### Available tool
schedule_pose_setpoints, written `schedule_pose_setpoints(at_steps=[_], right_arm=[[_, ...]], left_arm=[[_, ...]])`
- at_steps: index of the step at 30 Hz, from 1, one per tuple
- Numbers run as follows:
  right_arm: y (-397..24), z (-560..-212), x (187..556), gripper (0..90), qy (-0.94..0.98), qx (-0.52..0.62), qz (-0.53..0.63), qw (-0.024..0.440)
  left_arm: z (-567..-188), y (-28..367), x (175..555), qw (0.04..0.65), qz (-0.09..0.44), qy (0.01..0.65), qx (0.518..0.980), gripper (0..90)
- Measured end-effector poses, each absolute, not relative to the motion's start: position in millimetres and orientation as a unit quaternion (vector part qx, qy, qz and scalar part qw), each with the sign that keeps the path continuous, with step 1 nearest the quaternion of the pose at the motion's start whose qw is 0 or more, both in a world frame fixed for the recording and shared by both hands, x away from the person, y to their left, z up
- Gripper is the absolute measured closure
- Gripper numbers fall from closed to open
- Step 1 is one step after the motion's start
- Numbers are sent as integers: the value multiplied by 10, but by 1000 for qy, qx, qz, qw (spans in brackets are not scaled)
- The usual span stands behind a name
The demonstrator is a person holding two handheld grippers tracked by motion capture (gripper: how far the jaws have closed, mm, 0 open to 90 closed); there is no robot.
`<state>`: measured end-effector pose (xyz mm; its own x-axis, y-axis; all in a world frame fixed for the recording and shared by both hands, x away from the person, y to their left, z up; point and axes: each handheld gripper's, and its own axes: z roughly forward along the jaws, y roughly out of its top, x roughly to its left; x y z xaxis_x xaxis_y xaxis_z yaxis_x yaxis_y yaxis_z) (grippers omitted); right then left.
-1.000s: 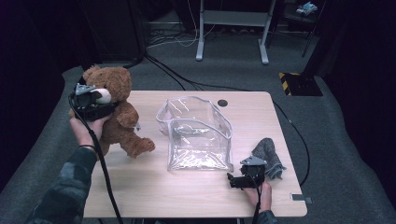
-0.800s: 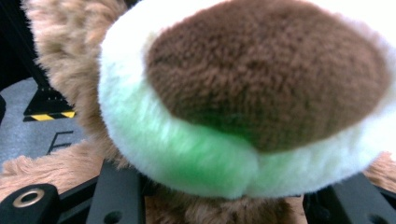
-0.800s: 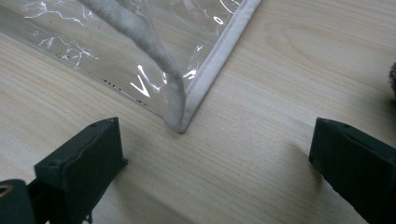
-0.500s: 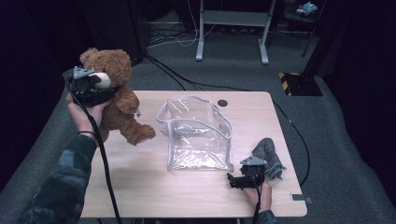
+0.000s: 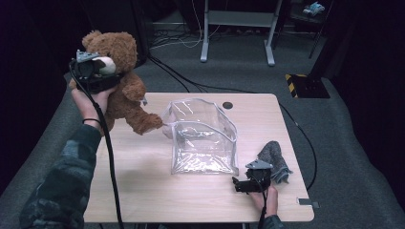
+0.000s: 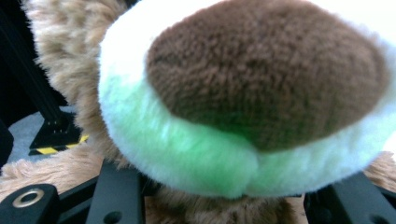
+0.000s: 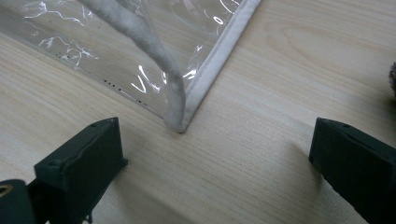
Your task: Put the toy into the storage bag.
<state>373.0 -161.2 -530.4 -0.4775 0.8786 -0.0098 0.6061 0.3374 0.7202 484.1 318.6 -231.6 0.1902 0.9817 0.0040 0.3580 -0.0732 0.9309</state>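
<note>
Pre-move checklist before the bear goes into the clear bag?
1. Grip on the teddy bear: ok. The left gripper is clamped around its muzzle.
2. Bear clear of the table: ok. It hangs in the air at the table's left edge.
3. Clear bag mouth open: ok. It stands up and gapes toward the bear.
4. Bag held steady: not ok. The right gripper rests open by the bag's corner and grips nothing.
5. Grey cloth out of the path: ok. It lies right of the bag.
6. Bear fits the bag: cannot tell.
</note>
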Motion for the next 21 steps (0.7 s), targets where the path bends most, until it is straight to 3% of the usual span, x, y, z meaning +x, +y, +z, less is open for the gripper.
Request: schedule_pose_setpoints(at_steps=[21], right_arm=[[-1612,-5302,3729,22,792,469,332,205]], left_arm=[[-2070,2597,5157,465,363,491,641,486]])
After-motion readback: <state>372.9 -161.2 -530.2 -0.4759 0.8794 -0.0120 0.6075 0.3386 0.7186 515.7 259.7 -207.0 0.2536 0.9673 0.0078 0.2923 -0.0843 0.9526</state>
